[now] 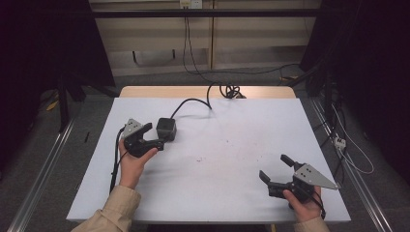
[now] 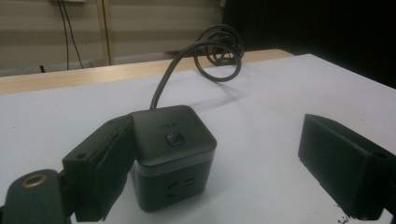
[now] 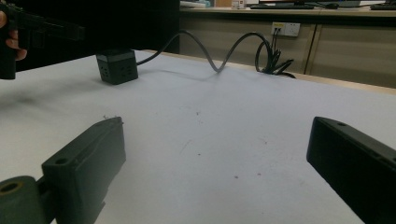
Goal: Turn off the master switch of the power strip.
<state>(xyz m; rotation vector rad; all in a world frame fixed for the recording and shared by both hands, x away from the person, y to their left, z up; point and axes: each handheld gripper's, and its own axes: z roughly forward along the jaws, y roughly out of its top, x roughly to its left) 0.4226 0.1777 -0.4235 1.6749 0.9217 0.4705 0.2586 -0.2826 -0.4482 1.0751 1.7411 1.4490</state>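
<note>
A black cube power socket (image 1: pixel 166 129) with a button on top sits at the back left of the white table (image 1: pixel 227 125). Its black cable (image 1: pixel 193 101) runs back to a coil (image 1: pixel 231 90) at the far edge. My left gripper (image 1: pixel 154 135) is open beside the cube. In the left gripper view the cube (image 2: pixel 173 154) stands between the jaws; the left jaw touches its side and the right jaw stands well apart. My right gripper (image 1: pixel 275 168) is open near the front right corner with nothing between its jaws. In the right gripper view the cube (image 3: pixel 116 66) lies far off.
The cable coil (image 2: pixel 219 51) lies on the wooden strip (image 1: pixel 203 92) behind the white surface. Loose cables (image 1: pixel 348 154) run on the floor to the right of the table. A wall socket (image 3: pixel 286 29) shows on the far wall.
</note>
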